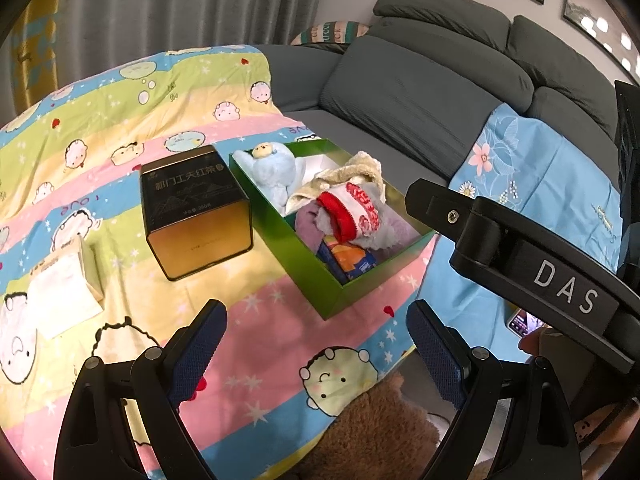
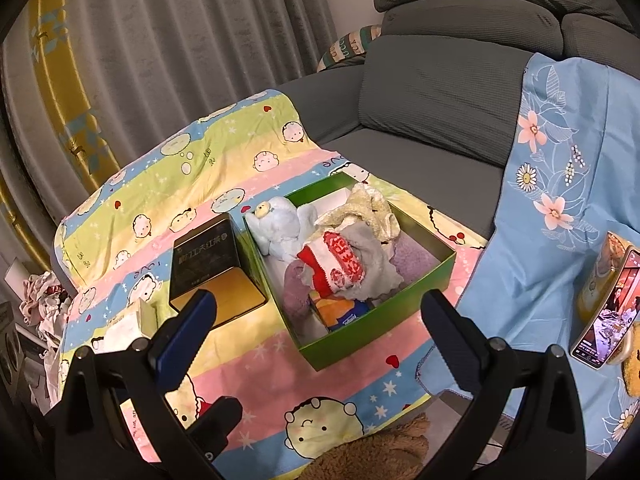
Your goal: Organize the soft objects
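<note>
The left hand-held gripper [image 1: 316, 354] hangs empty above the near edge of the cartoon-print sheet [image 1: 276, 336], its blue-padded fingers [image 1: 200, 354] spread wide apart. The right hand-held gripper [image 2: 320, 332] is likewise empty, its fingers [image 2: 184, 334] well apart, and it hovers over the same near edge of the sheet. In the left wrist view the black body of the right hand-held gripper crosses the right side of the picture.

A green box [image 1: 376, 280] sits open on the sheet, close to the sheet's right edge. It is filled with soft things: a pale blue plush toy [image 1: 272, 174] lies in the far left corner, a cream fleece cloth [image 1: 352, 170] in the far right part, and a red and white sock [image 1: 354, 210] sits on top of a grey cloth [image 2: 370, 258] in the middle. A purple towel [image 1: 310, 226] lies beneath these, and an orange and blue packet [image 1: 350, 262] is tucked into the near corner.

Just beside the box's left wall stands a dark tin [image 1: 192, 208] with a gold front. Further left, near the sheet's left edge, is a white paper packet [image 1: 64, 300].

A blue flowered cloth [image 2: 552, 216] covers the grey sofa [image 2: 440, 96] to the right of the sheet, and a phone [image 2: 608, 312] with a lit screen lies on it. A brown furry thing [image 1: 376, 436] shows just below the sheet's near edge.
</note>
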`<state>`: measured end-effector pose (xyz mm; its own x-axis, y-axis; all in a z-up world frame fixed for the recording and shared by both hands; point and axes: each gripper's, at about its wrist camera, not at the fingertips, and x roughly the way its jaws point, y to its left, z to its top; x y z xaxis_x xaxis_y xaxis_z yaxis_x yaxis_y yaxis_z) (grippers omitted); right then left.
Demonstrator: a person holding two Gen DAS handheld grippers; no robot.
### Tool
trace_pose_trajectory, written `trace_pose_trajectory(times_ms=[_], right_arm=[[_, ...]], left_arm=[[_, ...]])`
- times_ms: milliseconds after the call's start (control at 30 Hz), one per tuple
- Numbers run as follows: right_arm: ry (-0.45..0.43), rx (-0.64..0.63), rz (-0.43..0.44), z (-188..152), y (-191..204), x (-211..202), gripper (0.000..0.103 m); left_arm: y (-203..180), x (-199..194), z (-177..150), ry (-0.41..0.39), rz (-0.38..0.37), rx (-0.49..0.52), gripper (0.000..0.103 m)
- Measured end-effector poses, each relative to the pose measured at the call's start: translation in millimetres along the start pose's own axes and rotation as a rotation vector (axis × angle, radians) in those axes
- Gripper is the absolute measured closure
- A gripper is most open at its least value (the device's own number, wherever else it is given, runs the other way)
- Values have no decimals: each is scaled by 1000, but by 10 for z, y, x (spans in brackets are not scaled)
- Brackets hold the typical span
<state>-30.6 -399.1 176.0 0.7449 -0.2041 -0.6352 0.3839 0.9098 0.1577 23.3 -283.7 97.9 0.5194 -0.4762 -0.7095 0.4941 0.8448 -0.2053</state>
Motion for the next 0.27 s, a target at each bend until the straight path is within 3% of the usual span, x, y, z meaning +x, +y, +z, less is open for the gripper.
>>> trace_pose_trajectory(times_ms=[267], right_arm=[[0, 3, -16, -5, -18, 4, 1]], left_arm=[[10, -9, -11, 3, -5, 7, 11]])
